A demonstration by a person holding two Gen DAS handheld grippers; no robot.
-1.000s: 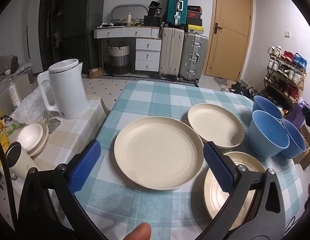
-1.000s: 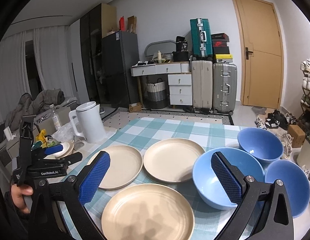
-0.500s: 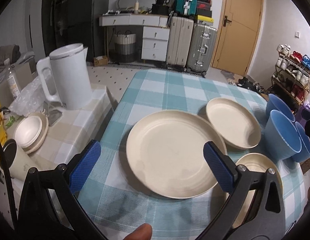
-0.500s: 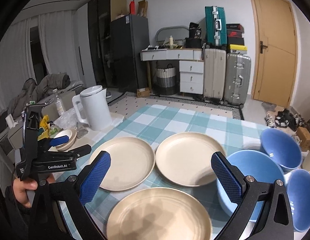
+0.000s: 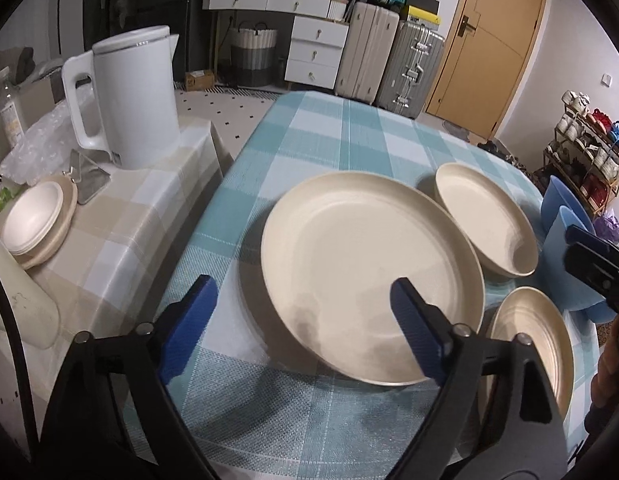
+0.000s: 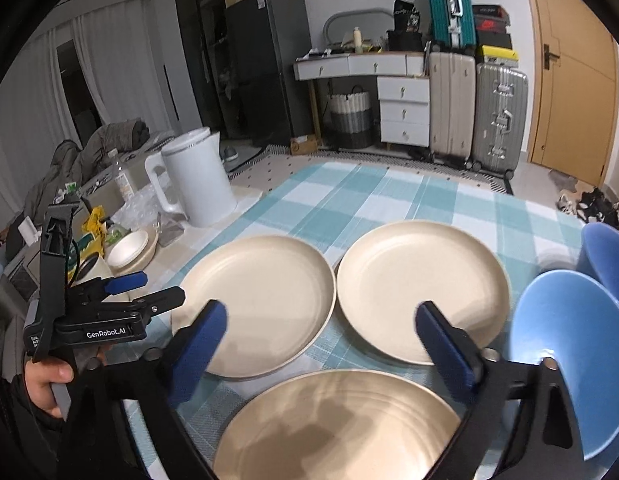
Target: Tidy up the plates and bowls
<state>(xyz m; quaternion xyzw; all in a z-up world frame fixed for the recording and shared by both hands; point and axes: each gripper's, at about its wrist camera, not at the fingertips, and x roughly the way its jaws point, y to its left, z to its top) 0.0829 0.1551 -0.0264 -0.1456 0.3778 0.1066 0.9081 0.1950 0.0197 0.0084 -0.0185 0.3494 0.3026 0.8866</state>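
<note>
Change: the left gripper [image 5: 305,312] has dropped closer over the last second, so the round cream plastic plate [image 5: 369,276] now fills the space just ahead of its wide-spread, empty blue pads.
Meaning: likely the first pickup for stacking; nothing is lifted yet.
Right gripper [image 6: 321,340]: spread wide, empty, above the nearest cream plate [image 6: 337,428].
Other dishes: a third cream plate [image 6: 423,292] beyond; blue plastic bowls [image 6: 569,344] to its right.
Obstacles: a white electric kettle [image 5: 129,96] stands well left, clear of the approach.

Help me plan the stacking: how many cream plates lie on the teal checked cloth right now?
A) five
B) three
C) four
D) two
B: the right wrist view shows three, the left plate, the right plate and the near plate, each lying apart on the teal checked cloth.
</note>
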